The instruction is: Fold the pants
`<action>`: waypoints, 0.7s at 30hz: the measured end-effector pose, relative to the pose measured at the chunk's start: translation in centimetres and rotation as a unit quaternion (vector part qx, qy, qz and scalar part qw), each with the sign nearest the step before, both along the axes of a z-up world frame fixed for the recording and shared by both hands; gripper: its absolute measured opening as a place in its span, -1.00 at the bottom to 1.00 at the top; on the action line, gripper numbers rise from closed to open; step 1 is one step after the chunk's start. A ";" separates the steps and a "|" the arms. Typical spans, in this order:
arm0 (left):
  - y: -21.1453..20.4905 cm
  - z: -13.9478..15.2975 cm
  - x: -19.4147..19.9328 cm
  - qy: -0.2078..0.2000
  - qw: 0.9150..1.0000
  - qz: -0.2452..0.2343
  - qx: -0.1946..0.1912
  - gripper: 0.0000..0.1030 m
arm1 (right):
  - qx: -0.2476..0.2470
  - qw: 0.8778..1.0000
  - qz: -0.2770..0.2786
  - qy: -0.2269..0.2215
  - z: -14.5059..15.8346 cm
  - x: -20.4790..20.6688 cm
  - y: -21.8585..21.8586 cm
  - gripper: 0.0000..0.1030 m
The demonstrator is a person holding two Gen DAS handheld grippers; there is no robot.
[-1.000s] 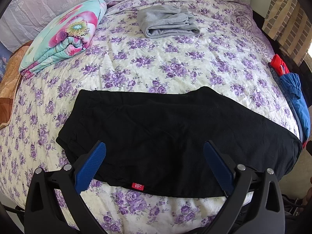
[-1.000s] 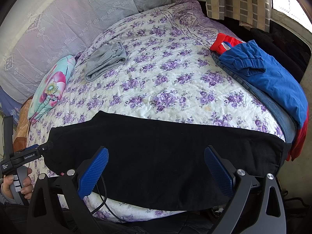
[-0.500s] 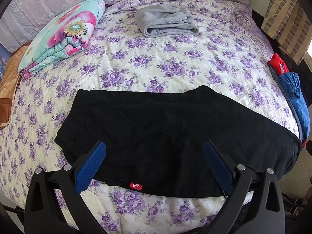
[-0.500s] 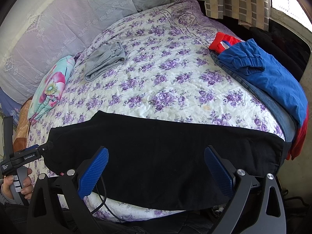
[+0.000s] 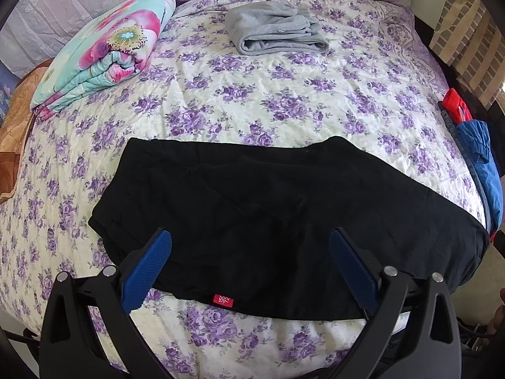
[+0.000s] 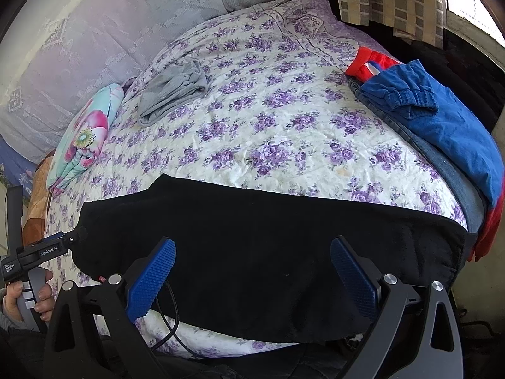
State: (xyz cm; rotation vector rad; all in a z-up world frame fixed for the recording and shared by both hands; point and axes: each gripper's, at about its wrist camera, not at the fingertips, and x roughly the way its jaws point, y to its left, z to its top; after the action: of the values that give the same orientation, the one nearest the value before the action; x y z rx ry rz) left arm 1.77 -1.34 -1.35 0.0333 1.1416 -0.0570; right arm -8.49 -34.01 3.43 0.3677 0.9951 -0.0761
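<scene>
Black pants (image 5: pixel 268 214) lie flat across the near edge of the floral bed, folded lengthwise, with a small red tag (image 5: pixel 222 300) at the near hem. They also show in the right wrist view (image 6: pixel 268 246). My left gripper (image 5: pixel 249 240) is open and empty, hovering just above the pants' near left part. My right gripper (image 6: pixel 252 249) is open and empty above the pants' near middle. The left gripper's body (image 6: pixel 47 249), held by a hand, shows at the far left of the right wrist view.
A folded grey garment (image 5: pixel 274 33) lies at the far side of the bed. A folded floral blanket (image 5: pixel 104 53) sits at the far left. A pile of blue and red clothes (image 6: pixel 442 120) lies on the right edge. A cable (image 6: pixel 170 322) hangs near the bed front.
The left wrist view has shifted slightly, so the pants sit a little farther from the camera. Both grippers stay open. The pants have not moved.
</scene>
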 end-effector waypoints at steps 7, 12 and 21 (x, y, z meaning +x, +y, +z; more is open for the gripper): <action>0.8 -0.6 0.2 0.011 1.000 0.002 -0.002 0.91 | 0.012 1.000 -0.010 0.011 -0.3 -0.2 0.1 0.92; 2.4 -1.4 0.2 0.027 0.999 0.015 -0.018 0.91 | 0.034 0.999 -0.029 0.019 -0.9 -0.9 -0.1 0.92; 9.0 -3.7 0.3 0.040 0.996 0.072 -0.025 0.91 | 0.058 0.991 -0.115 0.020 -2.6 -4.4 -3.6 0.92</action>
State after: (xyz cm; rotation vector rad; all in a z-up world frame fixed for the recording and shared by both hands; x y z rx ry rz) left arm 2.11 7.62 -5.06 -0.0969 1.2201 0.0415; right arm -12.86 -37.63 0.85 0.5882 0.9956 -0.2362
